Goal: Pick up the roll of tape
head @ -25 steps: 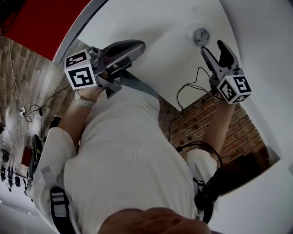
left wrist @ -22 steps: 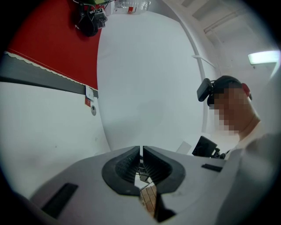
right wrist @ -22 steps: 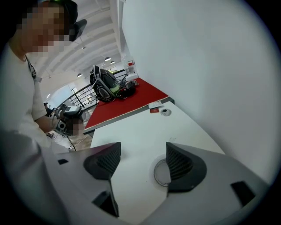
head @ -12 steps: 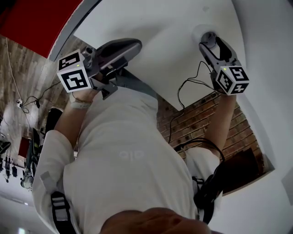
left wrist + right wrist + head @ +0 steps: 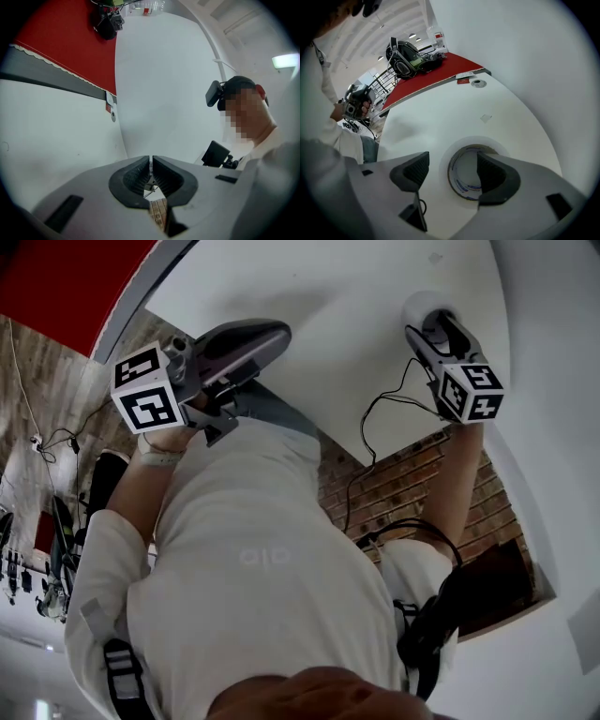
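Bright, even light falls from a long white ceiling lamp (image 5: 286, 61). The curved white tabletop (image 5: 501, 108) carries only soft, pale shadows. Both gripper views bend strongly, darken at the corners, and blur the nearest parts.

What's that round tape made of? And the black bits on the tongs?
The roll of tape looks like whitish film, plastic or paper, wound on a ring core with blue print inside. The pads on the right tongs look like dark matte rubber or soft plastic, going by their ribbed faces.
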Available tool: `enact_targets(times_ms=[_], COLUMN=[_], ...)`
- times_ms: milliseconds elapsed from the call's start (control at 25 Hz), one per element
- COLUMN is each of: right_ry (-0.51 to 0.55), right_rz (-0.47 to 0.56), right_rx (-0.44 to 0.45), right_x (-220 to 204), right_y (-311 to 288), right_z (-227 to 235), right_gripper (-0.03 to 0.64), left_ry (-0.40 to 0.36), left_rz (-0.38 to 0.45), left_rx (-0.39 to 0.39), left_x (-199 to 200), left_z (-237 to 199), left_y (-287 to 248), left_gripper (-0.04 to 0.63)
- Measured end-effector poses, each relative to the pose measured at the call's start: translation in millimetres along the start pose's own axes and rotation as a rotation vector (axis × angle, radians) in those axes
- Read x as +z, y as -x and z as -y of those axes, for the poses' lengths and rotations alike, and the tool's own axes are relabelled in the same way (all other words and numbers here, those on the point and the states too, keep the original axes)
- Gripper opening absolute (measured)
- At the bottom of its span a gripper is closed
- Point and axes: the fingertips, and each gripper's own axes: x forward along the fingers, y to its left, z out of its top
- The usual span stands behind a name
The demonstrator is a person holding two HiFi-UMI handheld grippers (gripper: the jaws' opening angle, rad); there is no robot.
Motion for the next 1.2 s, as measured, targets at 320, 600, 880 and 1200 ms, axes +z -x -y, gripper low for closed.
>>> enact_targets(times_ms=[320, 600, 880, 1200], right_ry=[0.037, 0.074, 0.08, 0.091], right_rz=[-0.089, -0.165, -0.237, -0.324], right_rx=[-0.025, -0.049, -0.049, -0.109], right_x=[-12.6, -16.8, -25.2, -36.7], right_y=[-19.4, -28.0, -38.9, -40.8], right_z=[5.7, 8.8, 11.2, 21.2], right_gripper=[0.301, 0.301, 0.301, 0.296], left_ry=[0.019, 0.033, 0.047, 0.048], left_rz=[0.002, 0.011, 0.021, 0.028], left_rx=[0.011, 0.019, 0.021, 0.026], left_x=[-7.4, -10.8, -15.1, -16.3], left_z=[-7.5, -13.1, -17.2, -18.5], left_y=[4.4, 10.6, 15.0, 15.9], left_gripper=[0.009, 0.009, 0.009, 0.009])
